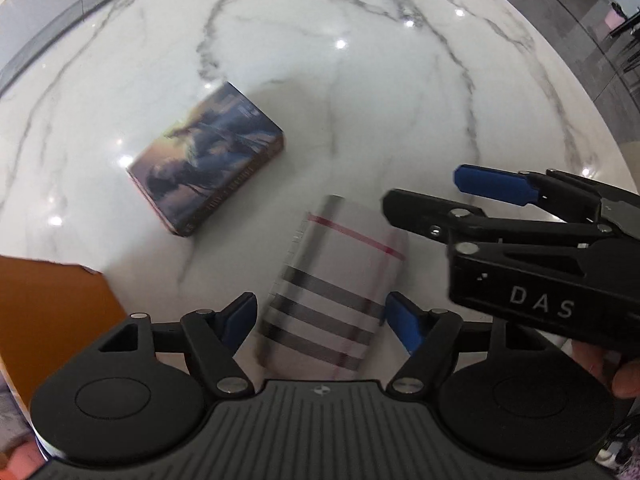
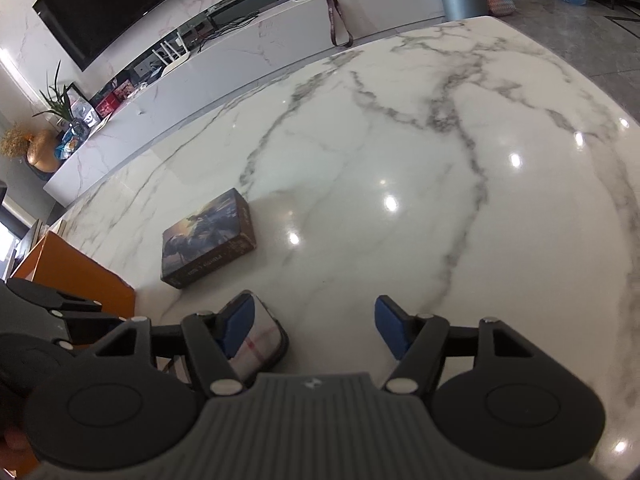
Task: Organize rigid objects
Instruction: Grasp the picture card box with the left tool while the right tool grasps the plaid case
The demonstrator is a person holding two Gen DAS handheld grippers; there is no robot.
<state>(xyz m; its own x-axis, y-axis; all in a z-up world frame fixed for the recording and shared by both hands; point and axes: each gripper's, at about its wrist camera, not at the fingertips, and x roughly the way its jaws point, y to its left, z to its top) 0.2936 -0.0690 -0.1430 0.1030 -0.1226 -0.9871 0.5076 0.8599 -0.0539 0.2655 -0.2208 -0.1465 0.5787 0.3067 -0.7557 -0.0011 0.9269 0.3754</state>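
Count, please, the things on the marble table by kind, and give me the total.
Illustrated box: 1
Plaid-striped box: 1
Orange box, at the table's edge: 1
Total: 3
They lie on the marble table. The left gripper and the right gripper are not counted.

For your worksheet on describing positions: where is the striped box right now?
In the left wrist view, the striped box lies on the marble table between the open left tool's fingers, just right of the illustrated box.

Both hand-held grippers (image 1: 320, 320) (image 2: 314, 326) wide apart.
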